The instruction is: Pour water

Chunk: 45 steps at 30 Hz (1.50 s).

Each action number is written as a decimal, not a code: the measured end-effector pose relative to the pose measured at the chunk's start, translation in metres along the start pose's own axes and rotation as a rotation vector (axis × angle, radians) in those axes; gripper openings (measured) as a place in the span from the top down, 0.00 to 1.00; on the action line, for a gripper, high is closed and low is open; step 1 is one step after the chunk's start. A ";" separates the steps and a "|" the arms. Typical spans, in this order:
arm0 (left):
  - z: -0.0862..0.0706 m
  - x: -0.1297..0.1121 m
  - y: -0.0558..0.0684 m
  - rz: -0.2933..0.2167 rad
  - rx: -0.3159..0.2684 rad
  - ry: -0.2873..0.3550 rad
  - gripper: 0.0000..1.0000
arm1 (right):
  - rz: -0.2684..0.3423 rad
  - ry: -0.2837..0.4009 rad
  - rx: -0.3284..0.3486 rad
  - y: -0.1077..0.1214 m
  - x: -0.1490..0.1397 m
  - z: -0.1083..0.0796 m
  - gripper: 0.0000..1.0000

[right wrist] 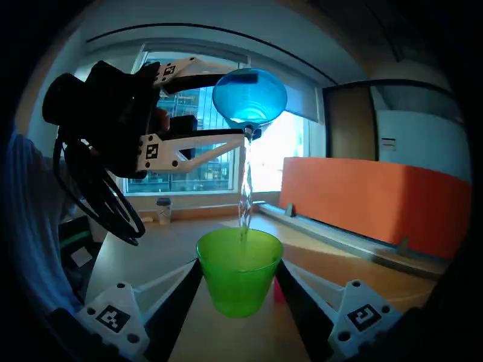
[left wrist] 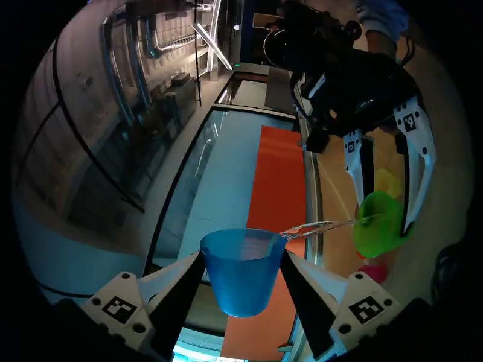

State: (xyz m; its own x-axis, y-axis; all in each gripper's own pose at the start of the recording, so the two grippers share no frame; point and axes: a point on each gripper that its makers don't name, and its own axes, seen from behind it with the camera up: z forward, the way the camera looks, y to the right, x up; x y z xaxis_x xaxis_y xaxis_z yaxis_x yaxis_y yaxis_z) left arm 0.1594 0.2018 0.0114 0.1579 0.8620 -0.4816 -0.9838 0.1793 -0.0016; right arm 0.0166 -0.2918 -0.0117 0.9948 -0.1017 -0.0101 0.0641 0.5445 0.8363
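Note:
In the left gripper view my left gripper (left wrist: pixel 243 283) is shut on a blue plastic cup (left wrist: pixel 243 271), tipped over. A thin stream of water (left wrist: pixel 314 228) runs from its rim to a green cup (left wrist: pixel 380 224), on which the right gripper (left wrist: pixel 389 217) is shut. From the right gripper view, the green cup (right wrist: pixel 239 277) stands upright between my right gripper (right wrist: pixel 239 283) fingers. The blue cup (right wrist: pixel 249 96) hangs tilted above it in the left gripper (right wrist: pixel 238 102). Water (right wrist: pixel 244 193) falls into the green cup.
A wooden table (right wrist: pixel 169 241) lies below, with an orange partition (right wrist: pixel 374 199) along its far right. A paper cup (right wrist: pixel 163 211) stands by the window (right wrist: pixel 199 163). Pink (left wrist: pixel 377 273) and yellow (left wrist: pixel 386 180) things sit near the green cup. A sleeve (right wrist: pixel 24 229) is at left.

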 end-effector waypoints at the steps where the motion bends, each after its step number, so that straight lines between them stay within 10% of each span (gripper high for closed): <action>1: 0.000 0.000 0.000 0.007 0.001 0.000 0.14 | -0.001 0.000 -0.001 0.000 0.000 0.000 0.12; 45: -0.004 0.023 0.002 0.292 0.013 0.044 0.14 | -0.002 0.019 -0.017 0.005 0.006 -0.004 0.12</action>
State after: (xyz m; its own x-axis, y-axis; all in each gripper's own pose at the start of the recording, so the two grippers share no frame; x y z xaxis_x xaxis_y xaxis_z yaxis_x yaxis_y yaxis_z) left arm 0.1607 0.2198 -0.0029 -0.1358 0.8567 -0.4976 -0.9859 -0.0672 0.1535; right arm 0.0231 -0.2867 -0.0099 0.9959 -0.0874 -0.0222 0.0674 0.5587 0.8267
